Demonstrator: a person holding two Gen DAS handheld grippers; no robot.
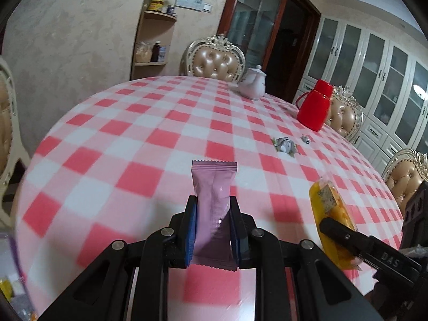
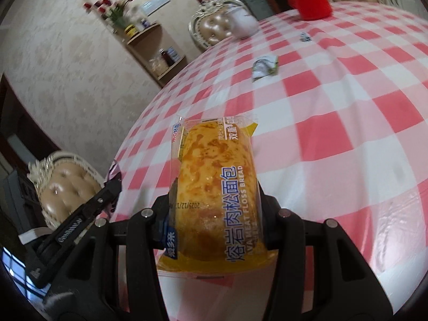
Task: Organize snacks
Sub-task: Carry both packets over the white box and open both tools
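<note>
snacks mid-carry: left gripper (image 1: 214, 227) grasping pink wafer packet (image 1: 214, 187), right gripper (image 2: 216, 214) grasping meat floss bread (image 2: 216, 187); next, find a drop spot.

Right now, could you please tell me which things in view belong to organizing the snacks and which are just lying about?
Part of the job:
- pink packet, clamped in the left gripper
- bread pack, clamped in the right gripper

Lying about:
- teapot
- red flask
- crumpled wrapper
- small scrap
- chairs
</note>
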